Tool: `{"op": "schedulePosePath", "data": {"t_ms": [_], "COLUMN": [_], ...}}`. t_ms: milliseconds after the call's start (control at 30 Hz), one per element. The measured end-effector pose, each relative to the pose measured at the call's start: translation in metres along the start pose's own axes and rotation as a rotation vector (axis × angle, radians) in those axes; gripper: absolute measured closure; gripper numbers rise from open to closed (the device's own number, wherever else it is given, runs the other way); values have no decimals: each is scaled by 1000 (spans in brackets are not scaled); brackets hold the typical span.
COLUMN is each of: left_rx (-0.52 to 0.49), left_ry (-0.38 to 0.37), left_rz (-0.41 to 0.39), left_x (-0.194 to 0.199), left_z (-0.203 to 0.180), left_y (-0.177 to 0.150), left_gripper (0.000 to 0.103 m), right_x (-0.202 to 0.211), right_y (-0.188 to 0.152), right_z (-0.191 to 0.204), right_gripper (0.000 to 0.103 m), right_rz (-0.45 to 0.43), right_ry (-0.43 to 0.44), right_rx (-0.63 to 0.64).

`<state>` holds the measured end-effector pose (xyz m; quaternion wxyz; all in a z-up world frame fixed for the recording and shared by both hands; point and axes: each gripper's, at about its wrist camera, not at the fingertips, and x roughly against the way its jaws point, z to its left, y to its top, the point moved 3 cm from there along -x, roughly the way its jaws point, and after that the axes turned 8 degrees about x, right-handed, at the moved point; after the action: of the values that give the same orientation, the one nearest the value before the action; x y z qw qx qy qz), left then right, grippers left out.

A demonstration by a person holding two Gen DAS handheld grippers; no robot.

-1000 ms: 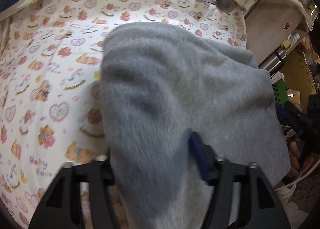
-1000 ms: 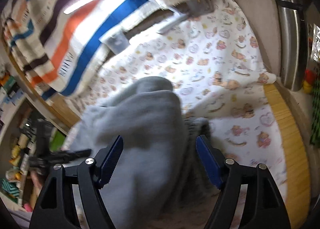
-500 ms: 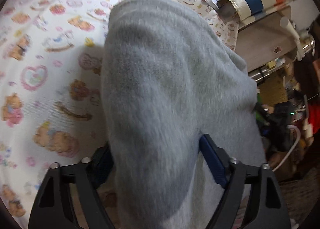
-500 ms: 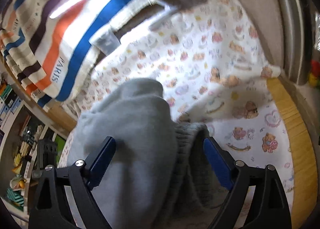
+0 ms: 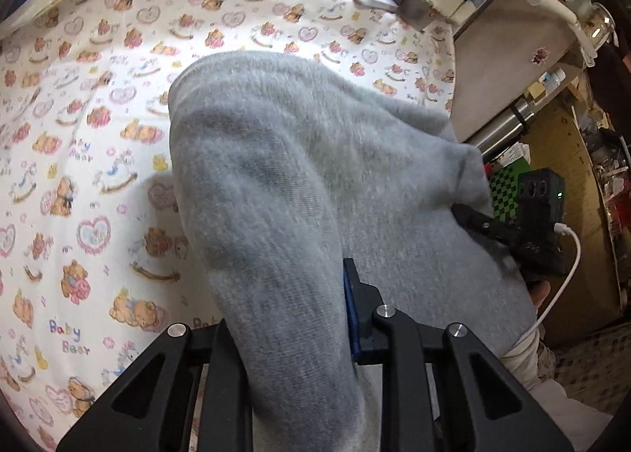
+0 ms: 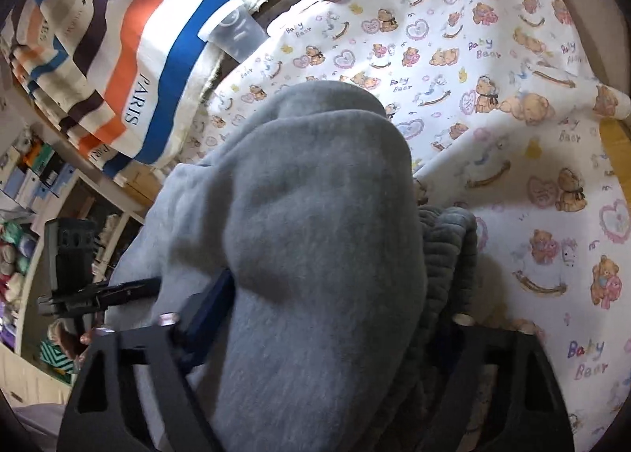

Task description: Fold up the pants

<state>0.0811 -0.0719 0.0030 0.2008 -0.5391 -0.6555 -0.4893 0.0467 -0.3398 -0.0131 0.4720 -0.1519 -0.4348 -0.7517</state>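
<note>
Grey pants hanging bunched over bear-print sheet, left gripper and right gripper both pinching fabric; jaws narrowing since half-second ago, camera pulling back, fold being carried across.

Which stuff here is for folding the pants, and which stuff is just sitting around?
For the job:
grey pants
left gripper, shut on the pants
right gripper, shut on the pants
teddy-bear sheet they lie on

Just lying about:
striped PARIS towel
clear plastic cup
steel flask
green checkered box
</note>
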Motion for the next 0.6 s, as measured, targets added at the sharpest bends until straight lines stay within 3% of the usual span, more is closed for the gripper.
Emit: {"op": "schedulePosePath", "data": {"t_ms": [167,267,300,367,433,500,600], "left_rx": [-57,-66,-63,-46,-19,3,-13], "left_ry": [11,19,18,22,27,22,43], "left_rz": [-34,-35,-28,-12,1,12,8], "left_x": [11,10,8,1,-7,-12,-13], "left_z": [-19,-22,-21,-14,-3,4,4], "left_y": [13,19,19,18,15,12,8], "left_gripper": [82,82,82,82,81,81,81], "right_x": [11,19,17,10,9,11,5], "right_y": [4,10,10,7,3,-2,-6], "right_z": [-1,2,-1,-12,-20,-23,-23], "right_gripper": [55,57,55,40,12,1,0], "right_rz": [-7,-26,-14,26,23,12,41], "right_ry": [10,9,8,11,-13,-64,-33], "right_rx": [-7,-12,-26,-89,-123,-102,-97]}}
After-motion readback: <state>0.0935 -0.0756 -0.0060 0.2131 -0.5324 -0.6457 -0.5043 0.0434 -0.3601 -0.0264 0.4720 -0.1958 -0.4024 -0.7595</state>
